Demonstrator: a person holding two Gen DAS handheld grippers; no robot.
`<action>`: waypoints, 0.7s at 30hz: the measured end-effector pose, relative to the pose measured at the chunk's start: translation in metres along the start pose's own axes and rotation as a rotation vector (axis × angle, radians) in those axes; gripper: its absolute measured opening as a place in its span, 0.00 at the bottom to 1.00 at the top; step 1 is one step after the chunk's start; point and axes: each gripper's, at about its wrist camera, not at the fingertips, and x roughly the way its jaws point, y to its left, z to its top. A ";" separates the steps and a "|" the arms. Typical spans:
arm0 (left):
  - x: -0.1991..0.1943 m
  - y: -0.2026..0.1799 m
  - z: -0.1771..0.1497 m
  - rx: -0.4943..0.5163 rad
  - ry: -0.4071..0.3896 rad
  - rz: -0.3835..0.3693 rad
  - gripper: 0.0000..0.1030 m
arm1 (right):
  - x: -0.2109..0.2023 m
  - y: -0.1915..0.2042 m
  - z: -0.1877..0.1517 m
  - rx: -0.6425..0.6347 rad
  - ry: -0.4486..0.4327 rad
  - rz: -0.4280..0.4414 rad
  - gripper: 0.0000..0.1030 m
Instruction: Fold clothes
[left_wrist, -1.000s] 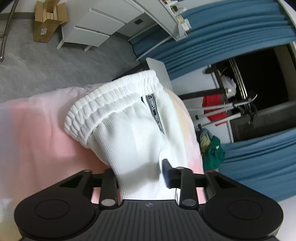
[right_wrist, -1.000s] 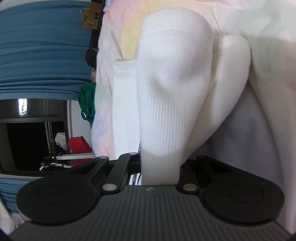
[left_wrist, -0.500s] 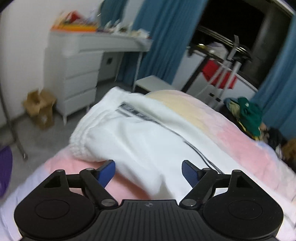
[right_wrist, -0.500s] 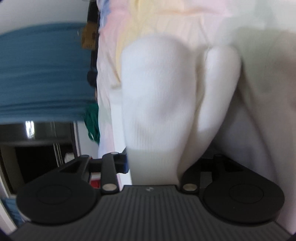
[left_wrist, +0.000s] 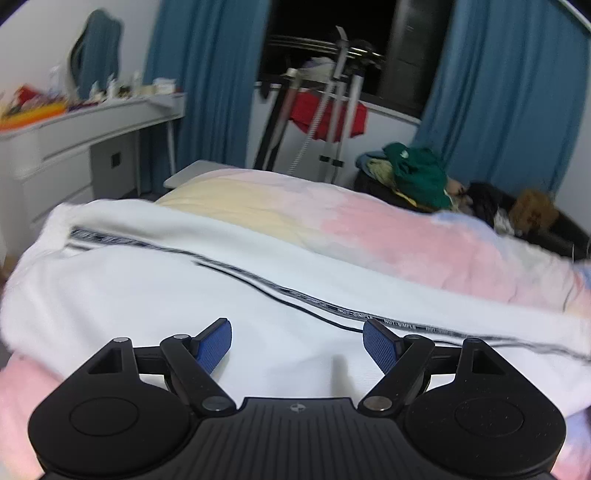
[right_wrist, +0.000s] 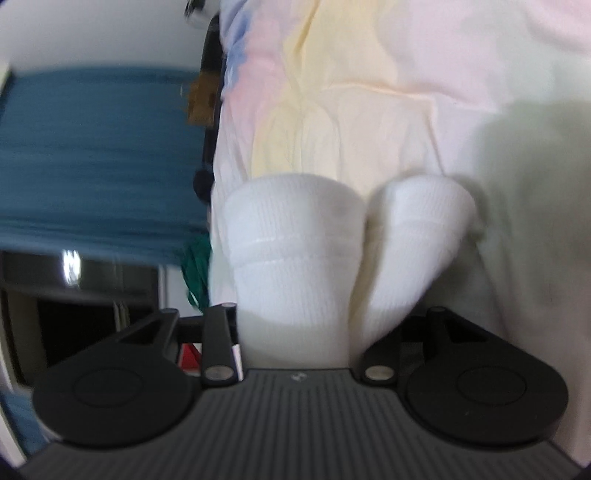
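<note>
Left gripper (left_wrist: 297, 338) jaws just opened wide, nothing held; white pants (left_wrist: 147, 288) released at 12 o'clock, lying on blanket (left_wrist: 406, 236). Right gripper (right_wrist: 299, 332) loosened, half-open, pants fabric between jaws, grip unclear. Fold looks laid down.

Right gripper (right_wrist: 299, 325), jaws lately widening around two white ribbed trouser cuffs (right_wrist: 295, 236) (blurred), pastel bedcover (right_wrist: 369, 92) beyond the cuffs

White trousers (left_wrist: 155, 288), black stripe (left_wrist: 258, 284), pastel blanket (left_wrist: 406, 236)

Drying rack (left_wrist: 332, 92) beyond open bedspread (left_wrist: 406, 243)
</note>
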 end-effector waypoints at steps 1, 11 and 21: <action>0.009 -0.005 -0.003 0.018 0.015 -0.002 0.78 | 0.002 0.003 0.000 -0.043 0.028 -0.011 0.44; 0.062 -0.028 -0.037 0.166 0.164 0.025 0.79 | 0.003 0.022 -0.008 -0.199 0.042 -0.111 0.21; 0.065 -0.016 -0.030 0.148 0.174 -0.009 0.80 | -0.036 0.118 -0.055 -0.574 -0.175 -0.082 0.11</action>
